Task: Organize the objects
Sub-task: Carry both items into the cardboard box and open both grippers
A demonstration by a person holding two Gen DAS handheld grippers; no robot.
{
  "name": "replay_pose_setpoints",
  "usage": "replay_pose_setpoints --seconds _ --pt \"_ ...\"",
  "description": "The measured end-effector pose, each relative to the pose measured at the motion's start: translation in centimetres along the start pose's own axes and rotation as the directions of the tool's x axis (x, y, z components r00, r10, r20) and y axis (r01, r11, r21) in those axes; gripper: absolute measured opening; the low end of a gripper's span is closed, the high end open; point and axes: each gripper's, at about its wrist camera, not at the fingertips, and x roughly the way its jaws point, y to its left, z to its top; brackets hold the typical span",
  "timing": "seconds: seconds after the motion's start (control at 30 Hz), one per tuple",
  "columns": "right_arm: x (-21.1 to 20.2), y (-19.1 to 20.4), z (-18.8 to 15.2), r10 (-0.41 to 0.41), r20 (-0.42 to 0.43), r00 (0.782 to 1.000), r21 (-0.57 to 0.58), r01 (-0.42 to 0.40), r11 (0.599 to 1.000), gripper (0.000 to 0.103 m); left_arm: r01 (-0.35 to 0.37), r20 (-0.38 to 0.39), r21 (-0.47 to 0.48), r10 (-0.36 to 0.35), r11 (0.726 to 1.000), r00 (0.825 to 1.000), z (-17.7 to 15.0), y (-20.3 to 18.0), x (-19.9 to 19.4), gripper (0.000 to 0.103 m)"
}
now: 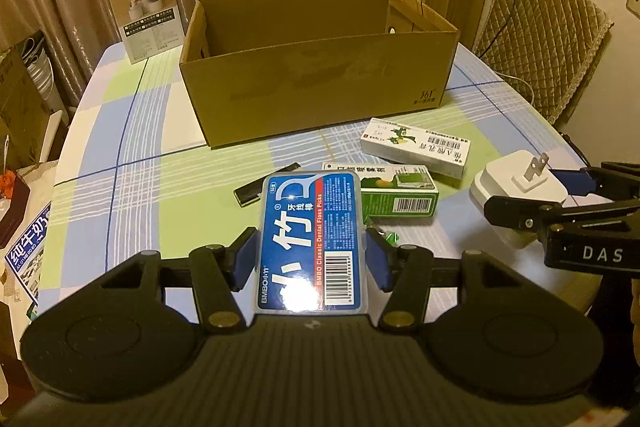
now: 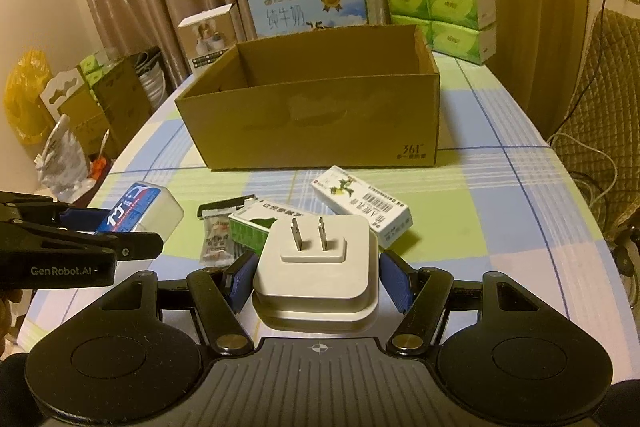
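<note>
Jaws of our left gripper [image 1: 311, 259] clench the blue floss-pick case [image 1: 314, 243]; our right gripper [image 2: 318, 277] clamps the white plug adapter [image 2: 318, 267], both above the bench [image 2: 500, 227]. Ahead sits the open cardboard box [image 2: 312, 119], with 2 small cartons between.

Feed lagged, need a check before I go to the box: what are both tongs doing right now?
Left tongs: closed on the blue dental floss pick case.
Right tongs: closed on the white plug adapter.

Warm, dim indoor light; sharp centre, dark fisheye-bent corners.
</note>
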Motion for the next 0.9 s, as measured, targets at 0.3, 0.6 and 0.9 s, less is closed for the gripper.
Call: replay_pose_setpoints --seconds 0.3,0.6,0.9 --pt "0.1 0.0 2.3 0.003 0.022 1.000 -0.027 -0.002 1.000 0.063 -0.006 0.016 0.003 0.005 1.000 1.000 1.5 -0.1 -0.5 0.052" --pt "0.6 -1.0 7.6 0.004 0.062 0.998 -0.040 -0.001 0.999 0.063 -0.002 0.073 -0.004 0.002 1.000 0.997 6.1 0.1 -0.9 0.052" --pt "2.8 -2.9 15.0 0.004 0.092 0.996 -0.039 -0.001 0.999 0.063 -0.005 0.134 -0.012 0.006 1.000 0.991 12.6 0.8 0.0 0.052"
